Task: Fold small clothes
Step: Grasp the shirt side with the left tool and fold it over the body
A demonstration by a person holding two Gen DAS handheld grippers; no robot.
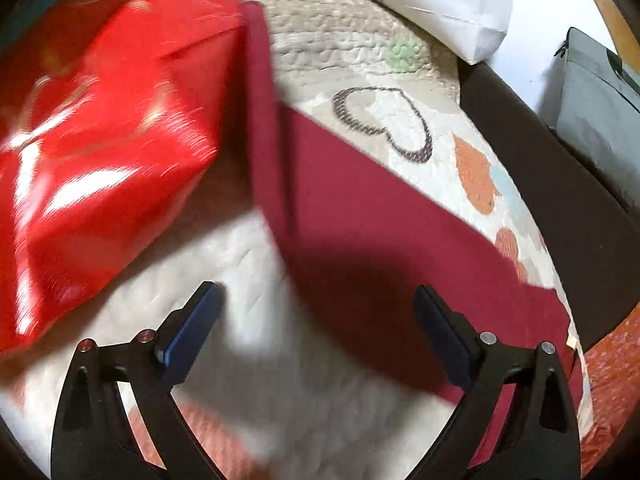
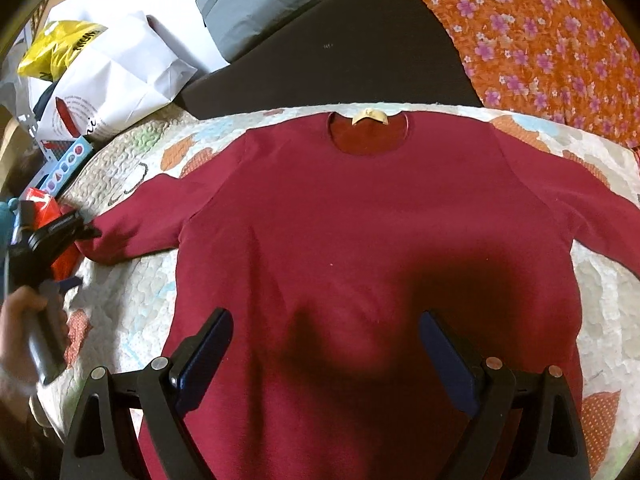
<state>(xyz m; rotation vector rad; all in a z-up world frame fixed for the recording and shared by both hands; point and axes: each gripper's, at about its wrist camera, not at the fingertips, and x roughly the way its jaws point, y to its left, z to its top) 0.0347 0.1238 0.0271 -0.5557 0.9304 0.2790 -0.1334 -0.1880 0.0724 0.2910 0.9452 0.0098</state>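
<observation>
Right wrist view: white paper bag (image 2: 116,80) at the far left of the bed, mouth crumpled, contents not discernible; yellow plastic bag (image 2: 56,46) bunched just beside it. Maroon sweatshirt (image 2: 340,240) spread flat, front up, on a quilted heart-print blanket (image 2: 132,300). Long axis running straight away from the camera, neckline (image 2: 368,134) at the far end with a tan label showing, hem toward the near edge, sleeves angled out to either side. Right gripper (image 2: 326,344) above the lower chest, jaws spread wide, nothing between the blue pads, contact with the cloth not determinable. Left gripper (image 2: 86,232) at the left sleeve cuff (image 2: 108,240), held in a hand (image 2: 24,320). Left wrist view: left gripper (image 1: 316,316) gaping wide, gripping nothing, hanging over blanket and sleeve edge; blurred red glossy bag (image 1: 104,152) close on the left, contents unseen.
</observation>
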